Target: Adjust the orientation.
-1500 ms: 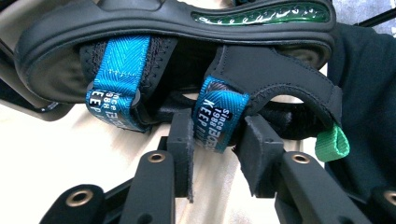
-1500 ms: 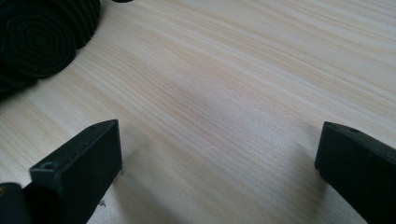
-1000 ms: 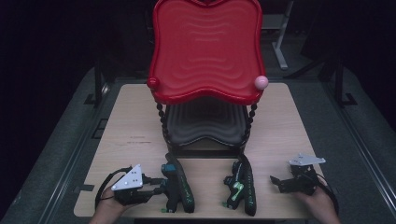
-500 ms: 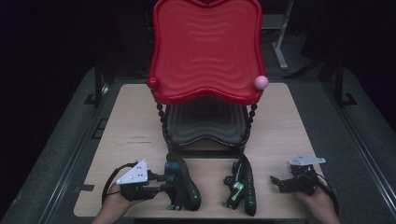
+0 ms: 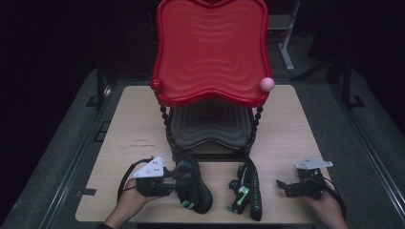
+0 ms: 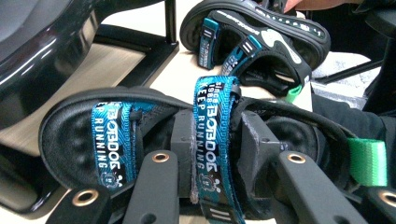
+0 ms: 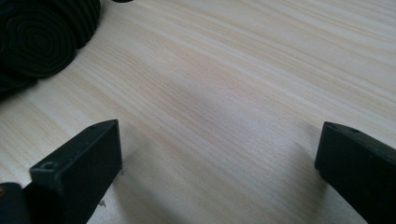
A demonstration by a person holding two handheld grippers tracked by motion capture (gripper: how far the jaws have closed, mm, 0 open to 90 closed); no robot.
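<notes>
Two black sandals with teal straps lie at the table's front. My left gripper (image 5: 175, 184) is shut on the left sandal (image 5: 195, 189). In the left gripper view, my left gripper (image 6: 215, 136) has its jaws pressed on either side of the teal "BOBDOG" strap (image 6: 211, 107) of that sandal (image 6: 74, 135). The right sandal (image 5: 246, 192) lies on its side beyond it (image 6: 261, 37). Off to the right, my right gripper (image 5: 282, 186) rests open on bare wood (image 7: 219, 154), a short way from the right sandal's ribbed sole (image 7: 37, 32).
A two-tier rack stands mid-table: a red wavy tray (image 5: 210, 52) on top and a black tray (image 5: 210, 126) beneath on beaded posts. A pink ball (image 5: 266, 84) caps the red tray's right corner. Bare wooden table (image 5: 129, 124) lies on both sides of the rack.
My left gripper has moved right and a little forward onto the left sandal, which has shifted slightly with it. The right gripper has stayed put.
</notes>
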